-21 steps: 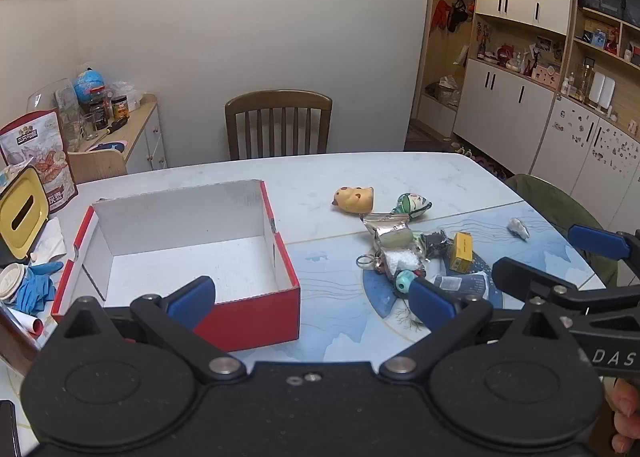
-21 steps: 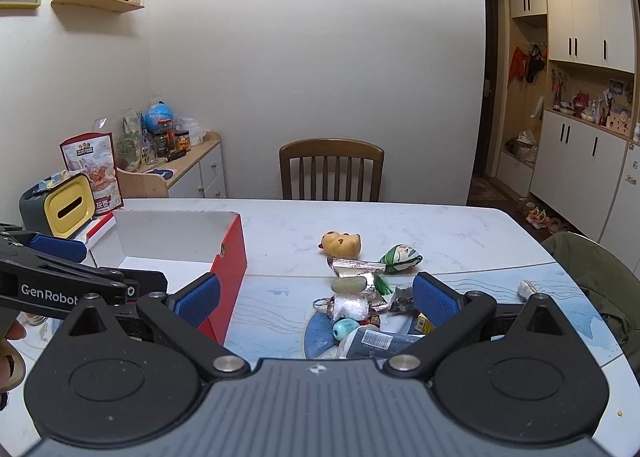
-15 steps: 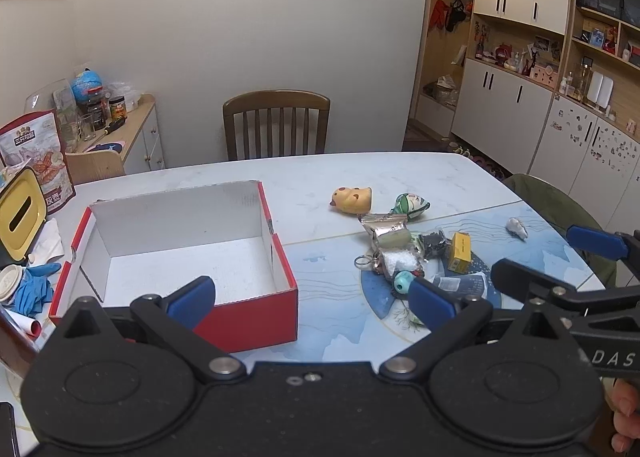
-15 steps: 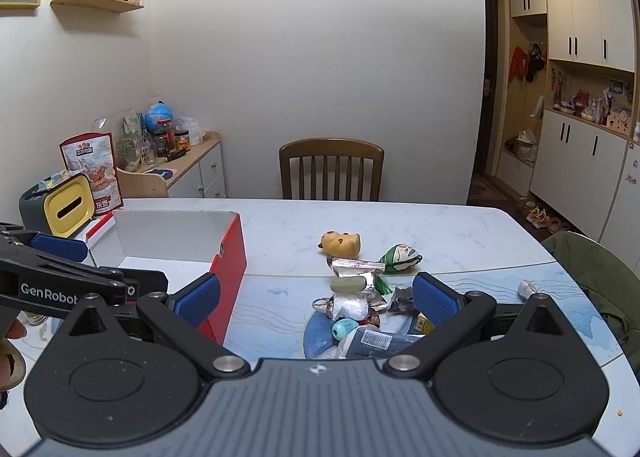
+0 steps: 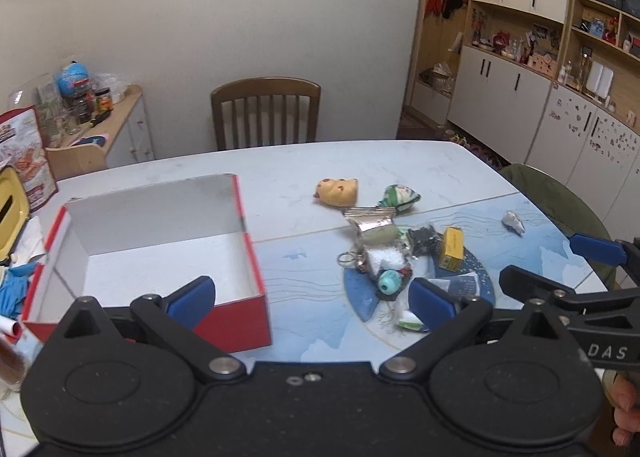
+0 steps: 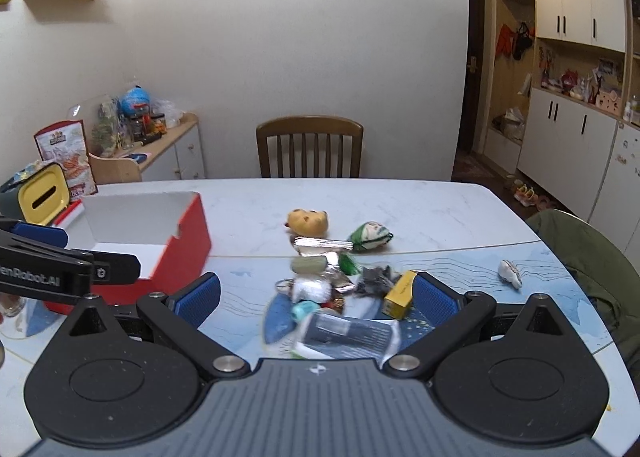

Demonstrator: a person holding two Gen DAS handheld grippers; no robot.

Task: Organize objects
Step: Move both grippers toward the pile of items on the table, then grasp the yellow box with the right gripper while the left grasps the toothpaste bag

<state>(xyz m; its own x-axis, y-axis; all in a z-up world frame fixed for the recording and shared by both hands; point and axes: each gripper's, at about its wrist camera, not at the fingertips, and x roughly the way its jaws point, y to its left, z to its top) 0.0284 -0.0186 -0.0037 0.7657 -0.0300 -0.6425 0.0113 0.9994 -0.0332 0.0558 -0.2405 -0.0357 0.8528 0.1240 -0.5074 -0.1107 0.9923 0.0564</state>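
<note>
Bench inventory: 1 red box (image 5: pixel 224 321), 1 heap of small objects (image 6: pixel 340 285).
Box stood open, white inside, holding nothing, long axis running away from the cameras, left of the heap. Yellow carton (image 6: pixel 399 289) lay flat, pointing away. Left tongs (image 5: pixel 312 297) and right tongs (image 6: pixel 316 293) were spread, holding nothing.

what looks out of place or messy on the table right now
The red box is empty, while small items sit in a loose, overlapping heap on the blue mat. A yellow plush and a small white object lie apart from the heap. Nothing looks spilled or broken.
</note>
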